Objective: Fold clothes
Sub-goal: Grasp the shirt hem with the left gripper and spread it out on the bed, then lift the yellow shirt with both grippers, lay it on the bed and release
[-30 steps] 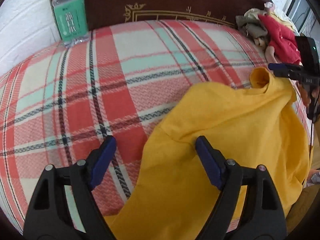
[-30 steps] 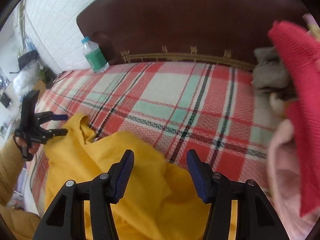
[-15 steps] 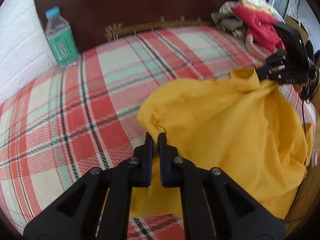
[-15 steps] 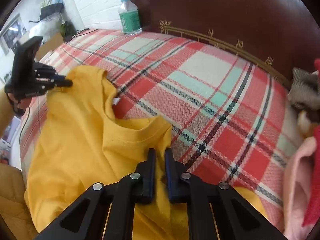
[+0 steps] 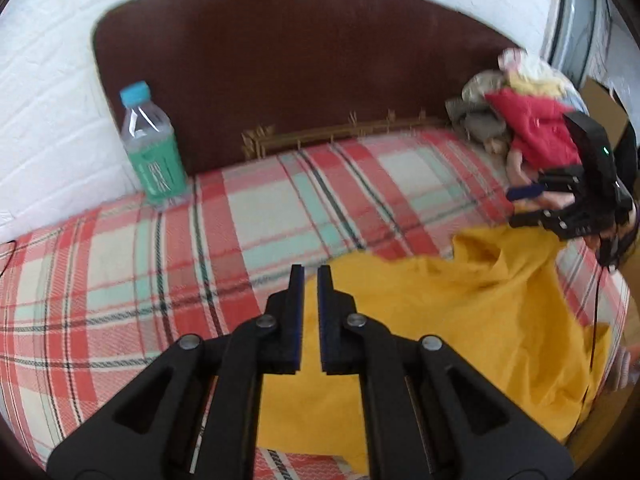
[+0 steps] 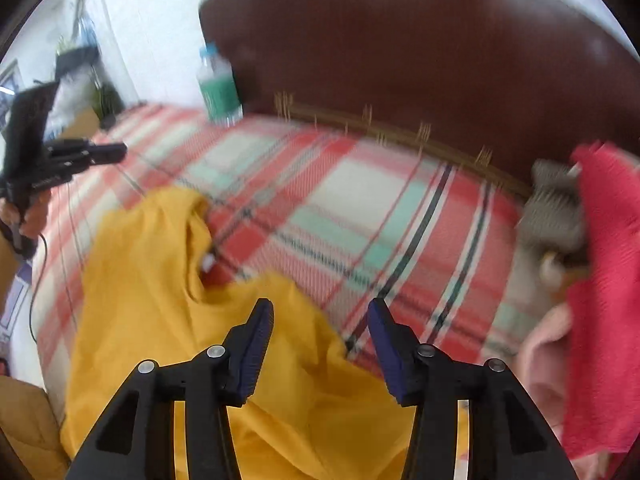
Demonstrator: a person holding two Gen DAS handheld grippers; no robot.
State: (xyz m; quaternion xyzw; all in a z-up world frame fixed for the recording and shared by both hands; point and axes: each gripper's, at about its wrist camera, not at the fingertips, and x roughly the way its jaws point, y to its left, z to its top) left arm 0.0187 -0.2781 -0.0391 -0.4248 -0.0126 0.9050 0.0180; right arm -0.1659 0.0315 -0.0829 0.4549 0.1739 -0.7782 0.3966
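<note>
A soft, crumpled yellow shirt (image 5: 460, 320) is spread on the woven plaid bedcover (image 5: 160, 260), its lower part cut off by the frames. The left gripper (image 5: 308, 280) is clenched nearly shut with no cloth seen between its pads; the right gripper (image 6: 320, 316) is opening above the shirt, grasping nothing. The clothes pile (image 6: 592, 240) is blurred.

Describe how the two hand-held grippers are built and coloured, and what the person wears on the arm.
Both are black plastic clamps. The left gripper and the right gripper each have two angled fingers with ribbed dark blue pads, silver rivets at the joints and triangular cut-outs in the arms. Seen from across, each carries an upright black box; the right one shows a small green light. A thin black cable hangs below. The sleeve is mustard brown.
</note>
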